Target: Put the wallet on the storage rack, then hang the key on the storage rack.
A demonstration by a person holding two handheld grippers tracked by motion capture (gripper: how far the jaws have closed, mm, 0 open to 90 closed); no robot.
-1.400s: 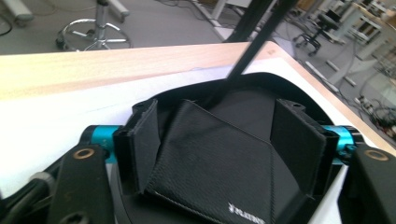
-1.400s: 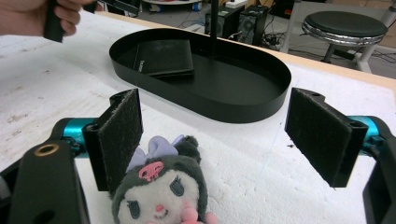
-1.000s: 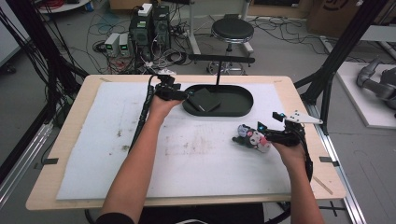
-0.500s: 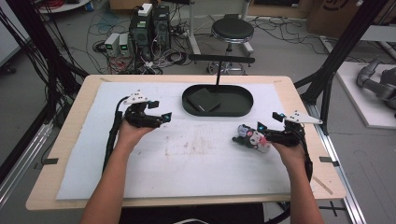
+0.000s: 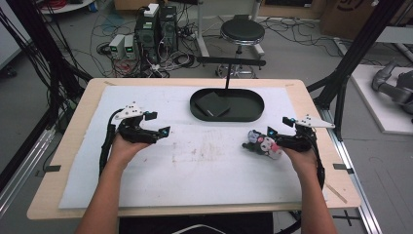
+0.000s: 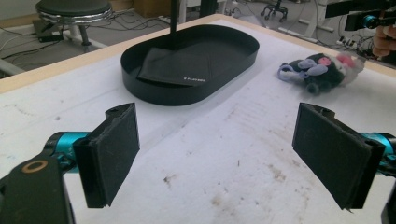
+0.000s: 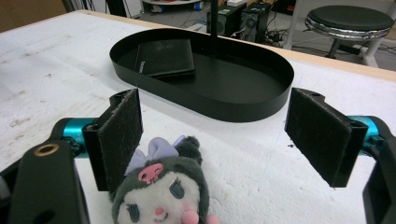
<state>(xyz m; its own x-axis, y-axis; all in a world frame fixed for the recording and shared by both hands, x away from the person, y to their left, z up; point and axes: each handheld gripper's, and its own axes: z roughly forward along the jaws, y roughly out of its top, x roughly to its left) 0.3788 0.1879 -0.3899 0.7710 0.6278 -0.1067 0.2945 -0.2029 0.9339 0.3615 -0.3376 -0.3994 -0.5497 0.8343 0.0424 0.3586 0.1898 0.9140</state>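
**Wallet trayed, plush to go**

While the wallet (image 5: 213, 104) already lies in the black tray (image 5: 253, 115), we judge the job about half done: the plush (image 7: 161, 189) lies on the bench (image 5: 195, 165), between the spread jaws of our right tool (image 5: 272, 138), not yet clamped. Our left tool (image 5: 158, 132) hovers with jaws apart, holding nothing. Beyond the stained white mat (image 5: 185, 161), cables, computers (image 5: 158, 24) and a stool (image 5: 242, 32) crowd the floor.
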